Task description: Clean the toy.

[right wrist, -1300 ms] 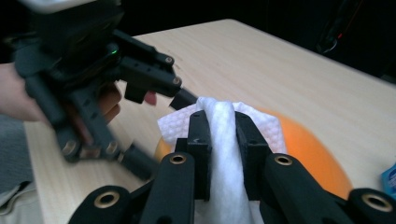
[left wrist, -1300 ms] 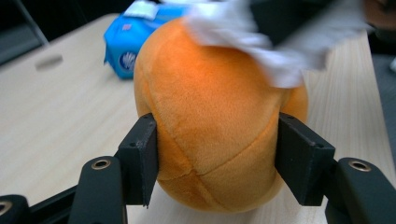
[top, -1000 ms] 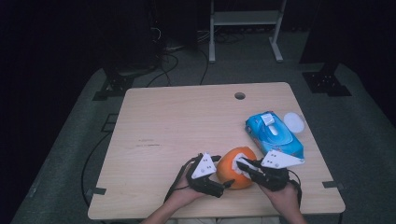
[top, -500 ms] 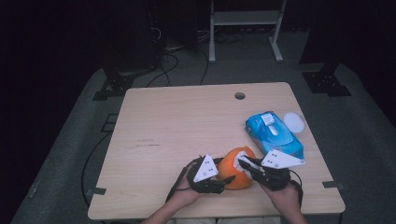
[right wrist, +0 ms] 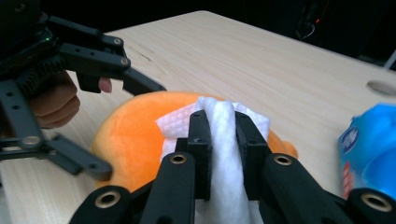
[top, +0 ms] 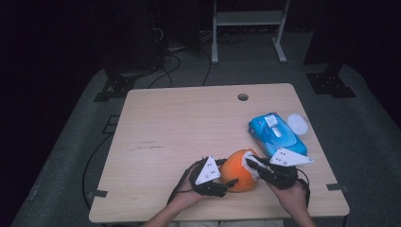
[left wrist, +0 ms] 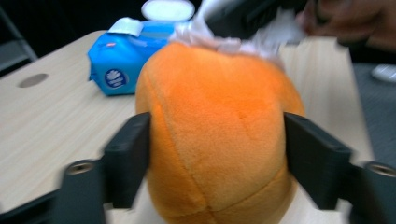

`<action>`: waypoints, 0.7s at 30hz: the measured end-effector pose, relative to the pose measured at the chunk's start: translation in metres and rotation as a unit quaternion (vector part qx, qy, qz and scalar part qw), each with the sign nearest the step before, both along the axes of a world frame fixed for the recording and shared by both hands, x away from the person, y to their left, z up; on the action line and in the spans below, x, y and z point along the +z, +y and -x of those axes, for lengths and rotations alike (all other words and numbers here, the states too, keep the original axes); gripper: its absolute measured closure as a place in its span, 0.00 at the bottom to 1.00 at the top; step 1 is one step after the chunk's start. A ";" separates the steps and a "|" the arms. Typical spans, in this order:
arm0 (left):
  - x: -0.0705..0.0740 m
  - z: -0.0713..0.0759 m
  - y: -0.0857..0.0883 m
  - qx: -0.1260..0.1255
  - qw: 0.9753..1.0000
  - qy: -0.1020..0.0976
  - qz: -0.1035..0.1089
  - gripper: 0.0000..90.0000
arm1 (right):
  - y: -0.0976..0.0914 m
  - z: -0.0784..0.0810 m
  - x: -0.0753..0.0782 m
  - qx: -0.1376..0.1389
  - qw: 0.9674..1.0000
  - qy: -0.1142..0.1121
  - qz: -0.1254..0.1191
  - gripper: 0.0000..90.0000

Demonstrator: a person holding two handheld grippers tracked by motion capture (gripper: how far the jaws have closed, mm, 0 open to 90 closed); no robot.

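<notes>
I count one round orange plush ball (top: 240, 170) on my side of the light wood worktop (top: 189, 127), approx 6 o'clock from the worktop's centre, near the front edge. One white wet wipe (right wrist: 219, 135) lies against its top. Two hand-held grippers are in play, one per hand.

Left hand-held gripper (top: 223, 185): sits at the ball's 9 o'clock in the high view. In the left gripper view its two black jaws flank the ball w/ the plush filling the whole gap, pads touching the fabric on both sides. Jaws have just been opening a bit wider, ball between them. I read it as a light hold on the ball.

Right hand-held gripper (right wrist: 223, 154): comes in from the ball's 3 o'clock. Jaws pressed together, pinching the white wipe; the fold sticks up between the pads and the loose part drapes on the ball's upper side.

Other things: one blue plastic pack of wet wipes (top: 276, 135) w/ white flip lid, approx 1 o'clock from the ball, just beside the right hand-held gripper's grey plate. One small white round lid (top: 298, 124) at the pack's 2 o'clock, near the worktop's right edge. One round cable hole (top: 242, 97) at the far edge, 12 o'clock.

Blocking: the right hand-held gripper and wipe hide part of the ball's top; the ball hides most of the worktop in the left gripper view.
</notes>
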State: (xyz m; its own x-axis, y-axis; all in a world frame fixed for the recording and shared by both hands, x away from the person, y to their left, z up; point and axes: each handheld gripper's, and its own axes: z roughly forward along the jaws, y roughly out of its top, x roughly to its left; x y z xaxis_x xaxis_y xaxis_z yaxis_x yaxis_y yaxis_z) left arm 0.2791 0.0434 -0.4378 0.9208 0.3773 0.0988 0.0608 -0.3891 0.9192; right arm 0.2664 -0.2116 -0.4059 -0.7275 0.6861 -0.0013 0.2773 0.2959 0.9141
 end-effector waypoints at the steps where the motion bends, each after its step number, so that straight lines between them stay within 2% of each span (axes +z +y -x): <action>1: 0.000 -0.002 -0.001 -0.003 1.000 0.021 0.009 0.21 | 0.000 0.000 -0.002 0.001 1.000 0.003 -0.002 0.87; 3: 0.000 -0.005 0.000 -0.001 0.998 0.055 0.027 0.15 | 0.007 0.003 -0.001 0.018 1.000 0.003 -0.006 0.87; 4: 0.000 -0.006 0.001 0.003 0.998 0.066 0.022 0.16 | 0.012 0.005 0.000 0.027 1.000 0.004 -0.008 0.87; 7: 0.000 -0.001 0.002 0.007 0.999 0.034 0.007 0.30 | 0.031 0.011 0.001 0.060 0.998 -0.005 0.004 0.87; 8: 0.001 0.000 0.002 0.011 1.000 0.021 0.001 0.34 | 0.034 0.012 0.002 0.061 0.998 -0.011 0.012 0.87; 9: 0.002 0.001 0.002 0.012 1.000 0.014 0.000 0.37 | 0.034 0.011 0.003 0.056 0.998 -0.015 0.017 0.87; 12: 0.002 0.001 0.003 0.014 1.000 0.003 -0.002 0.41 | 0.021 0.006 0.004 0.030 0.999 -0.013 0.002 0.87; 15: 0.001 -0.001 0.005 0.012 1.000 0.009 0.001 0.41 | 0.004 -0.001 -0.001 -0.001 1.000 0.004 -0.006 0.87; 16: 0.001 -0.002 0.005 0.007 1.000 0.015 0.003 0.40 | -0.003 -0.004 -0.004 -0.011 1.000 0.018 -0.015 0.87; 17: 0.001 -0.004 0.006 0.000 0.999 0.030 0.012 0.35 | -0.007 -0.006 -0.006 -0.012 0.999 0.026 -0.024 0.87; 18: 0.002 -0.006 0.006 -0.005 0.999 0.046 0.022 0.28 | -0.007 -0.006 -0.006 -0.012 0.999 0.029 -0.029 0.87; 19: 0.002 -0.007 0.006 -0.002 0.998 0.052 0.031 0.18 | -0.004 -0.004 -0.005 -0.009 0.999 0.027 -0.026 0.87; 20: 0.003 -0.008 0.007 0.000 0.998 0.057 0.039 0.14 | 0.000 -0.001 -0.004 -0.002 0.999 0.024 -0.025 0.87; 21: 0.003 -0.008 0.006 0.000 0.998 0.056 0.032 0.13 | 0.007 0.002 -0.003 0.015 0.999 0.022 -0.028 0.87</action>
